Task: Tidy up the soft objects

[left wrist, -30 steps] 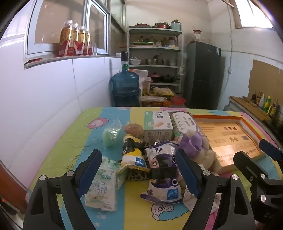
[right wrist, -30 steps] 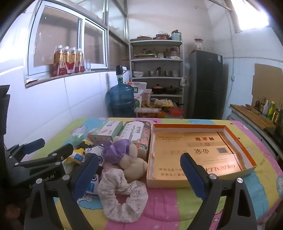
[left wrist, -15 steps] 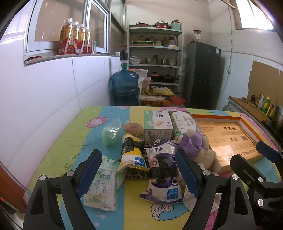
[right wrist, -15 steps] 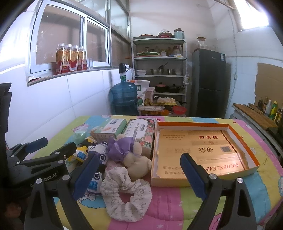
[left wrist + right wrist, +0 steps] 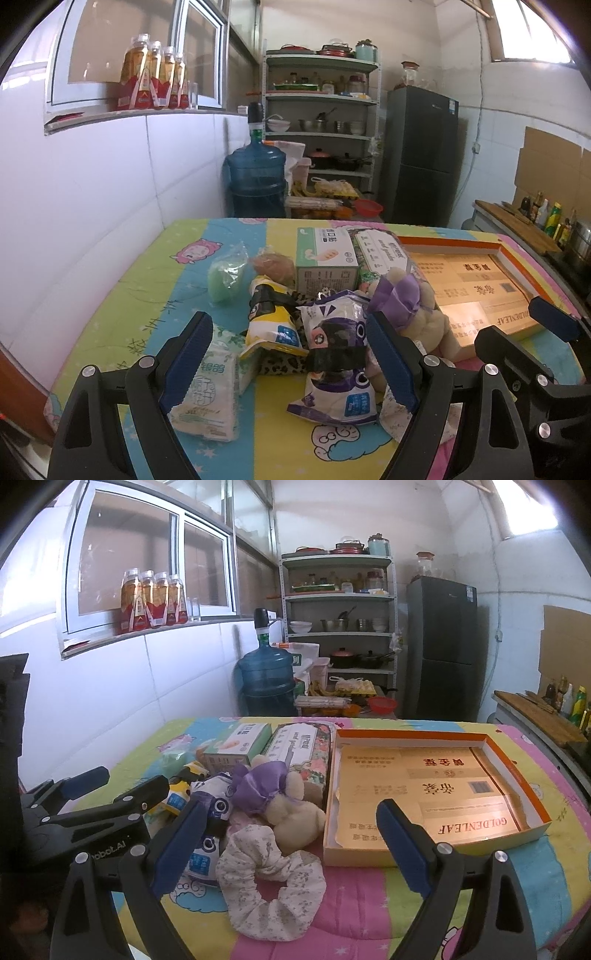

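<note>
A kitchen with a surface (image 5: 369,915) covered in a bright striped cartoon cloth. On its right side sits a shallow open cardboard box (image 5: 436,853), orange-rimmed and empty inside. To the left of it lies the heap of things to sort, none yet in the box. At the far side are a green and white carton (image 5: 325,254) and a floral wrapped pack (image 5: 384,254). Nearer come a cream plush toy (image 5: 295,812) in a purple bonnet, touching the box's left wall, a purple snack pouch (image 5: 336,354), a yellow snack pouch (image 5: 271,321), a tissue pack (image 5: 207,391) at the near left, and a pale floral scrunchie (image 5: 269,878) at the near edge.

Over the last second very little has changed: both views have crept slightly closer and risen a touch, and nothing in the heap has shifted. The left tool (image 5: 286,362) hovers above the pouches with its blue pads apart and empty. The right tool (image 5: 295,845) hovers over the scrunchie and the box's near wall, likewise spread wide and holding nothing. By my reading, sorting has not begun; this is a slow approach, and the scrunchie or plush toy looks the likeliest first pick.
</note>
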A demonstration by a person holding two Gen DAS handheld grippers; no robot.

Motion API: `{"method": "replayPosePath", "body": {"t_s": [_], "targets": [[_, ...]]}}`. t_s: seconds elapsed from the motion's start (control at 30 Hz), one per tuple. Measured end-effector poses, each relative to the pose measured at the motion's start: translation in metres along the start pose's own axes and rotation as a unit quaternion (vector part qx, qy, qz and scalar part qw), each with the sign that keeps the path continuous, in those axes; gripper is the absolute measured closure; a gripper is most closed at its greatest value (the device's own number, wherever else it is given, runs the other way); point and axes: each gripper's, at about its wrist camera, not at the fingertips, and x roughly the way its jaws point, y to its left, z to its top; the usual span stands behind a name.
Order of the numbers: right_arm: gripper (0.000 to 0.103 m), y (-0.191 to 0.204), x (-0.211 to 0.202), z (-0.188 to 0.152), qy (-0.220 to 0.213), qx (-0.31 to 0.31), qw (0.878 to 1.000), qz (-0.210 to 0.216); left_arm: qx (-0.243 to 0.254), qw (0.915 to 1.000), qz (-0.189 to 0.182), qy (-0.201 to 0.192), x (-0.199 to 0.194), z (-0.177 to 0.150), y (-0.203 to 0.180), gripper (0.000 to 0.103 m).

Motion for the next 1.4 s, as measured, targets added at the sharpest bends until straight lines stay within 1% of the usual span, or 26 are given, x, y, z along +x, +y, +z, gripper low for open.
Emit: {"method": "replayPosePath", "body": {"t_s": [0.53, 0.6, 0.7, 0.83, 1.0, 1.1, 1.23, 1.4], "targets": [[0.010, 0.001, 0.004, -0.001, 0.009, -0.004, 0.999, 0.032, -0.009, 0.9999, -0.005, 0.002, 0.004, 0.001, 0.004, 0.017], [0.010, 0.001, 0.004, 0.001, 0.010, -0.017, 0.999, 0.041, -0.010, 0.9999, -0.004, 0.003, 0.005, 0.000, 0.006, 0.017], [0.010, -0.001, 0.004, 0.003, 0.010, -0.055, 0.997, 0.054, -0.012, 0.9999, -0.005, 0.003, 0.006, 0.000, 0.010, 0.017], [0.010, -0.014, 0.008, 0.002, 0.036, -0.066, 0.994, 0.085, -0.020, 0.9998, -0.008, -0.007, 0.003, 0.000, 0.025, 0.017], [0.010, -0.012, 0.008, -0.011, 0.055, -0.080, 0.991, 0.087, -0.031, 0.9994, 0.003, -0.016, 0.002, -0.005, 0.050, 0.017], [0.010, -0.006, 0.011, -0.020, 0.065, -0.087, 0.990, 0.090, -0.032, 0.9994, 0.002, -0.014, 0.002, -0.011, 0.061, 0.017], [0.010, -0.002, 0.024, -0.029, 0.086, -0.092, 0.989, 0.081, -0.022, 0.9997, -0.005, 0.001, 0.005, -0.026, 0.074, 0.017], [0.011, -0.011, 0.038, -0.031, 0.098, -0.069, 0.990, 0.077, -0.017, 0.9992, -0.029, 0.020, 0.011, -0.040, 0.080, 0.017]]}}
